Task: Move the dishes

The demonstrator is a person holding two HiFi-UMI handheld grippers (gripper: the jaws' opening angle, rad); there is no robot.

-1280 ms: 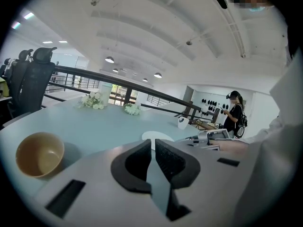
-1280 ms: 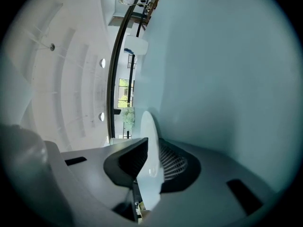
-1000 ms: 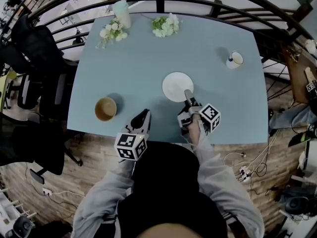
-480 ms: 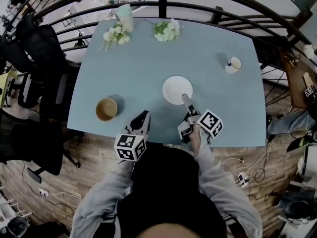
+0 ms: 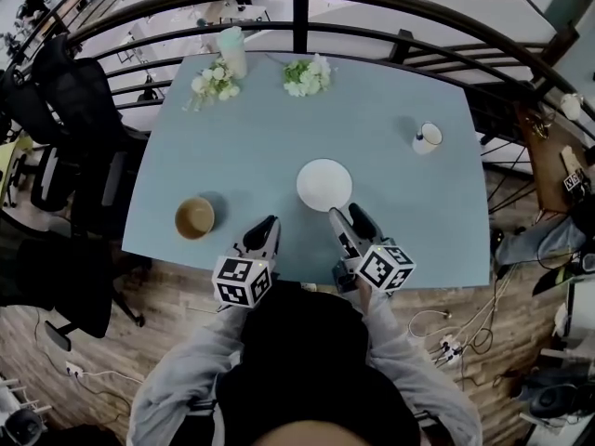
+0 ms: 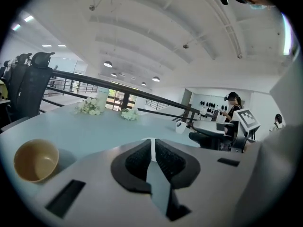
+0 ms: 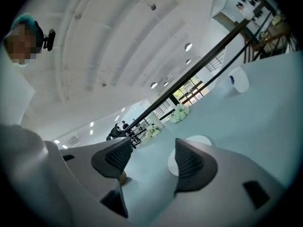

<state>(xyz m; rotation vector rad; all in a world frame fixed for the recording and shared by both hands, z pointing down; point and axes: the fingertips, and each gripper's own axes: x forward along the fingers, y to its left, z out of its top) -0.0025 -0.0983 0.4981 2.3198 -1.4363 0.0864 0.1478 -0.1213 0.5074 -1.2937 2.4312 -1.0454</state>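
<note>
I'm lining up on the plate (image 5: 324,184), just at 11 o'clock of my right claw (image 5: 344,212), whose jaws are half apart, have just been closing, and hold nothing. My left claw (image 5: 267,223) is closed and empty. Next I need to straddle the rim.

A pale blue table (image 5: 279,137) carries a white plate (image 5: 324,184) near its centre. A tan bowl (image 5: 194,217) sits at eight o'clock, a white mug (image 5: 427,138) at two, and flowers (image 5: 305,74) at twelve.

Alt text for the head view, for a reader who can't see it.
A person at a blue table holds two grippers over its near edge: the left gripper shut, the right gripper open and empty, its jaws having just been closing, near a white plate. A brown bowl sits left, a white cup far right.
</note>
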